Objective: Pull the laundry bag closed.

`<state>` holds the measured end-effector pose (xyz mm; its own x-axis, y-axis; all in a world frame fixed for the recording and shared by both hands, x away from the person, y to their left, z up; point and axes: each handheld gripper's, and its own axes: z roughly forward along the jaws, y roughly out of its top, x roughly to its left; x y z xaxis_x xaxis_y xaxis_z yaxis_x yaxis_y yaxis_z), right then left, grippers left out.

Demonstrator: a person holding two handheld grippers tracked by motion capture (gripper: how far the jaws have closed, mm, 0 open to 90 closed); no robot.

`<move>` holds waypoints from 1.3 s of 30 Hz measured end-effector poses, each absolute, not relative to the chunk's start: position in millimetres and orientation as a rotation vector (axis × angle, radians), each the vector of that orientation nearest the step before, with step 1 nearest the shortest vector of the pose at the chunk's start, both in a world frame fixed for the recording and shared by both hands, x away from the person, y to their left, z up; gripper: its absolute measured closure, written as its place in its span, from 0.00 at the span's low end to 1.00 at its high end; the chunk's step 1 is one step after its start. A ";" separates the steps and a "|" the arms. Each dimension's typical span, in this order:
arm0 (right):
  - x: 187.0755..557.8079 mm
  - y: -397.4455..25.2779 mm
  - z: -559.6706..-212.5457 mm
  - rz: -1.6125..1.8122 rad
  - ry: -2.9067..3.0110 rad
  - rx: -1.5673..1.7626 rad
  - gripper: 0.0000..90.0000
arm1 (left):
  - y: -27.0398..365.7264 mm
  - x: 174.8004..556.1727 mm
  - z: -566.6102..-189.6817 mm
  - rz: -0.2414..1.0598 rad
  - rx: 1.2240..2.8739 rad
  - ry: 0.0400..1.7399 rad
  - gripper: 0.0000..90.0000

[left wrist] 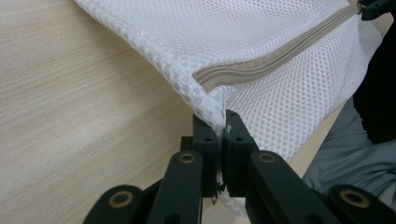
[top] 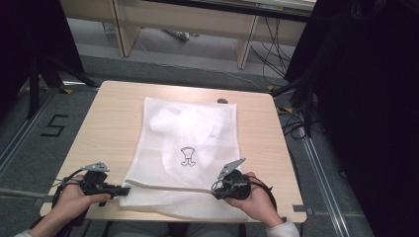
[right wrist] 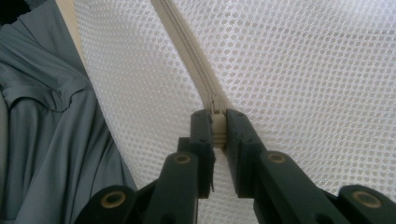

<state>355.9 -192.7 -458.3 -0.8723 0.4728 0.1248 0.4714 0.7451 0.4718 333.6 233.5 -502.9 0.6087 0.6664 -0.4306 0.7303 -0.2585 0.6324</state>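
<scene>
The mesh bag [top: 185, 148] lies flat on the wooden table [top: 111, 128], running from near the far edge down to the near edge, where its lower end hangs slightly over. It is white and see-through, with pale cloth bunched inside toward its far end. A small black line drawing [top: 187, 157] sits printed near the middle of the bag; it carries no lettering that can be read. On the floor to the left of the table a black figure "5" [top: 54, 126] is marked.

The left gripper [top: 120, 190] is at the bag's near left corner, close to the table's near edge. The left gripper view shows its jaws clamped tight on that corner of the mesh [left wrist: 219, 122], just below the end of the beige zipper [left wrist: 275, 53], a detail too small to make out from above. This view also shows grey cloth on the person's lap beyond the table edge.

The right gripper [top: 218, 190] is at the near right part of the bag, along the same zipper line. The right gripper view shows its jaws pinched on the zipper's pull [right wrist: 216, 125], with the beige zipper band [right wrist: 187, 46] running away from the jaws across the mesh, and the grey cloth [right wrist: 46, 140] to one side.

From above, both hands and their cables show, along with desk legs and cables on the floor behind the table.
</scene>
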 end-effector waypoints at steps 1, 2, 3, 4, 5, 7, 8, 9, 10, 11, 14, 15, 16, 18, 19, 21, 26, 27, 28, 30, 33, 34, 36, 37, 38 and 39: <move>355.8 -192.5 -458.2 0.790 2.931 0.793 0.91 | 233.5 333.7 -502.9 -0.096 1.987 1.104 0.95; 355.7 -192.6 -458.0 0.791 2.932 0.794 0.91 | 233.5 333.7 -502.9 -0.094 1.988 1.105 0.95; 355.8 -192.7 -457.9 0.788 2.933 0.794 0.91 | 233.6 333.7 -503.0 -0.091 1.988 1.105 0.95; 355.8 -192.9 -458.3 0.772 2.929 0.788 0.91 | 233.1 333.2 -503.5 -0.079 1.973 1.112 0.95; 354.2 -193.8 -456.9 0.762 2.929 0.823 0.91 | 233.8 333.6 -503.0 -0.091 1.986 1.107 0.95; 354.9 -195.4 -458.0 0.766 2.920 0.806 0.91 | 233.6 333.8 -503.2 -0.096 1.983 1.102 0.95; 353.7 -195.7 -457.2 0.762 2.921 0.827 0.91 | 233.5 333.7 -502.9 -0.093 1.988 1.104 0.95; 354.0 -195.8 -457.7 0.770 2.923 0.819 0.91 | 233.5 333.7 -502.9 -0.093 1.989 1.105 0.95; 354.2 -196.0 -457.4 0.766 2.926 0.812 0.91 | 233.7 333.8 -503.1 -0.095 1.986 1.104 0.95; 354.3 -196.1 -457.5 0.759 2.924 0.809 0.91 | 233.8 333.5 -502.9 -0.090 1.986 1.109 0.95; 354.5 -198.3 -458.1 0.761 2.918 0.812 0.91 | 233.7 333.7 -503.0 -0.095 1.987 1.105 0.95; 354.5 -199.4 -457.5 0.758 2.919 0.814 0.91 | 233.7 333.7 -503.0 -0.096 1.987 1.105 0.95; 354.1 -200.1 -457.5 0.768 2.917 0.819 0.91 | 233.6 333.6 -502.9 -0.093 1.989 1.106 0.95; 353.8 -201.0 -457.4 0.755 2.919 0.834 0.91 | 233.4 333.6 -502.8 -0.094 1.987 1.104 0.95; 354.0 -201.6 -457.5 0.764 2.921 0.825 0.91 | 233.5 333.6 -502.9 -0.091 1.990 1.103 0.95; 354.2 -202.3 -457.8 0.760 2.914 0.824 0.91 | 233.5 333.6 -503.1 -0.092 1.988 1.103 0.95; 354.5 -203.0 -456.8 0.761 2.925 0.815 0.91 | 233.5 333.6 -503.0 -0.092 1.988 1.101 0.95; 354.5 -203.0 -456.6 0.765 2.926 0.805 0.91 | 233.4 333.6 -503.0 -0.092 1.988 1.101 0.95; 353.7 -203.1 -455.8 0.758 2.917 0.813 0.91 | 233.4 333.7 -502.9 -0.093 1.989 1.100 0.95; 354.1 -203.6 -455.8 0.757 2.926 0.818 0.91 | 233.3 333.6 -502.9 -0.093 1.987 1.100 0.95; 353.6 -204.9 -455.1 0.754 2.919 0.828 0.91 | 233.8 333.6 -502.9 -0.091 1.987 1.104 0.95; 354.4 -206.1 -454.9 0.743 2.915 0.817 0.91 | 233.7 333.6 -502.9 -0.094 1.986 1.103 0.95; 354.3 -207.5 -454.5 0.751 2.913 0.827 0.91 | 233.5 333.7 -502.7 -0.092 1.988 1.101 0.95; 354.2 -207.3 -454.6 0.749 2.921 0.832 0.91 | 233.6 333.6 -502.7 -0.093 1.988 1.101 0.95; 354.8 -207.5 -455.0 0.759 2.925 0.806 0.91 | 233.6 333.6 -502.8 -0.094 1.986 1.102 0.95; 354.2 -207.6 -454.3 0.750 2.917 0.816 0.91 | 233.6 333.6 -502.7 -0.094 1.987 1.102 0.95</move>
